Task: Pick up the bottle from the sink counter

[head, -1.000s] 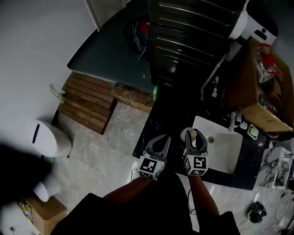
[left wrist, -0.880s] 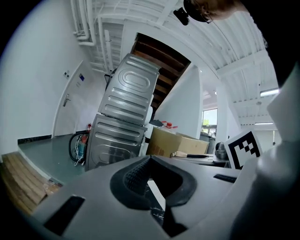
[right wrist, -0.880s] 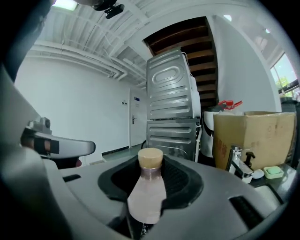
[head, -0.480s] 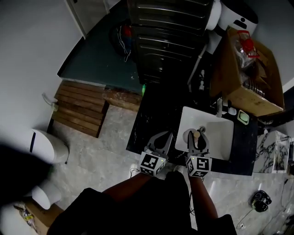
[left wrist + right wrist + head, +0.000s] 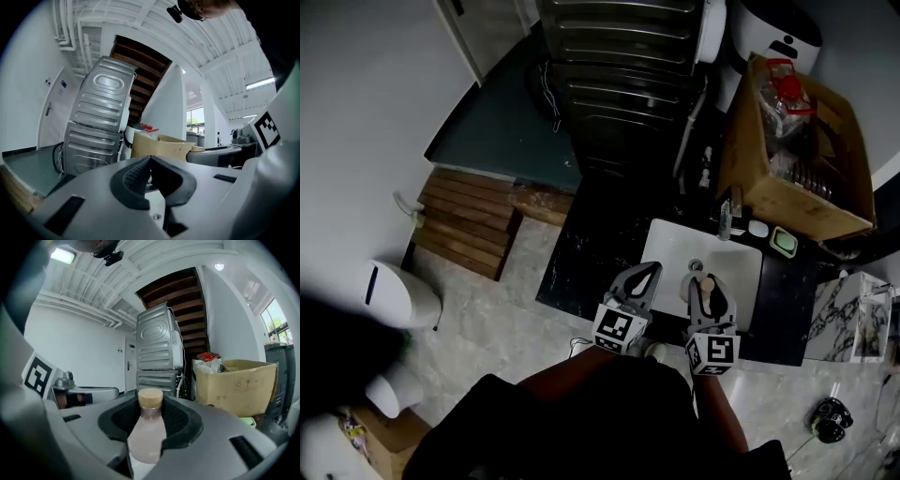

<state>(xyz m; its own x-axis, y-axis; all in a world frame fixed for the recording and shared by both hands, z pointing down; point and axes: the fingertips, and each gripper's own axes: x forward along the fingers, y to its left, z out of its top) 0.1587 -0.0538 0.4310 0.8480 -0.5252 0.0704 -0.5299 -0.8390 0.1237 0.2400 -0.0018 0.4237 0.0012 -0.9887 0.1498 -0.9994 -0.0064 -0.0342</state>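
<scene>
A small pale pink bottle with a tan cap stands upright between the jaws of my right gripper, which is shut on its body. In the head view it hangs over the front middle of the white sink, set in the black counter. My left gripper is beside it on the left, over the sink's front left part. Its jaws are shut tip to tip with nothing between them.
A tap and a green soap dish sit behind the sink. A large cardboard box stands at the back right, and a tall metal appliance behind the counter. A wooden pallet and a white bin are on the floor at left.
Both grippers have shifted right relative to the sink, the right one carrying the bottle from the sink's left edge to its middle. The head view has also swung.
</scene>
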